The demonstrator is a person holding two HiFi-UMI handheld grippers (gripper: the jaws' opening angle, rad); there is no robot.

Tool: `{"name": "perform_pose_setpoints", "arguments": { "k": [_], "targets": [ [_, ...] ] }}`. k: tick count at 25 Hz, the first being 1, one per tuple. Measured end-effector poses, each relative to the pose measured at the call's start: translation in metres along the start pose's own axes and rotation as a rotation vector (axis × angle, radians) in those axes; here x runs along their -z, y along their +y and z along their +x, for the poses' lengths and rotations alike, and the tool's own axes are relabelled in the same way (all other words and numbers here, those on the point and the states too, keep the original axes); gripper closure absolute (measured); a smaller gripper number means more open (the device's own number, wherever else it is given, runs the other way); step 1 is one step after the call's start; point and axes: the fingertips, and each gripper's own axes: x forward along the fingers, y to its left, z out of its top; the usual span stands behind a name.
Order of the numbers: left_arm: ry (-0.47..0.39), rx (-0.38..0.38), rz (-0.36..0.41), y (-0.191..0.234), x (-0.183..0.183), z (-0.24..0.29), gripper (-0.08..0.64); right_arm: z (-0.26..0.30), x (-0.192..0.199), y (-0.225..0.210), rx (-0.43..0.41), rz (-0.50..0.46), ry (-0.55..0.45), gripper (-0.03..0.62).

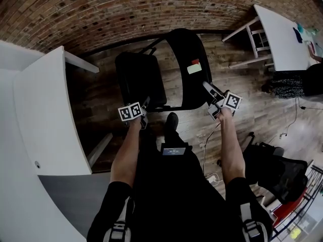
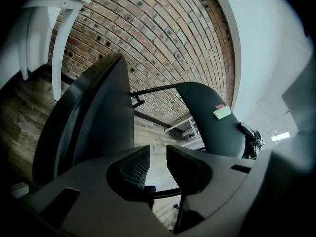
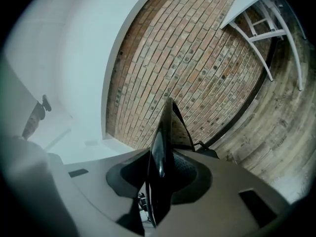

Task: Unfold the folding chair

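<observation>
the folding chair (image 1: 176, 69) stands on the wooden floor (image 1: 242, 120) right in front of the person, half open - seat (image 1: 139, 77) tipped up on the left, backrest (image 1: 184, 54) with its green note (image 1: 194, 68) on the right. the right gripper (image 3: 165, 162) has its fingers pinched on the thin edge of the backrest. the left gripper (image 2: 158, 157) sits at the seat's near edge, fingers only narrowly apart and holding nothing; a thin dark bar crosses low in the gap, contact unclear. to do this well, i'd keep the right grip firm and steady as the anchor, then press the seat down and away with the left - slowly, so the frame doesn't skid.
</observation>
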Motion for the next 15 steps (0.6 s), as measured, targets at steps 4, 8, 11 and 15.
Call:
{"name": "perform_pose_setpoints", "arguments": {
  "k": [4,8,11,15],
  "targets": [
    [-0.019,0.044,-0.021,-0.006,0.000,0.000,0.449,-0.002,0.001,-0.007,-0.006,0.011,-0.005,0.479],
    [-0.020,0.082,-0.029,-0.019,0.004,0.004,0.449,0.000,0.003,-0.011,-0.019,0.022,-0.008,0.479],
    [-0.021,0.105,-0.029,-0.028,0.006,0.007,0.449,0.001,0.007,-0.018,-0.021,0.036,-0.008,0.479],
    [-0.022,0.127,-0.015,-0.041,0.008,0.012,0.449,0.004,0.012,-0.023,-0.028,0.046,-0.008,0.479]
  ]
}}
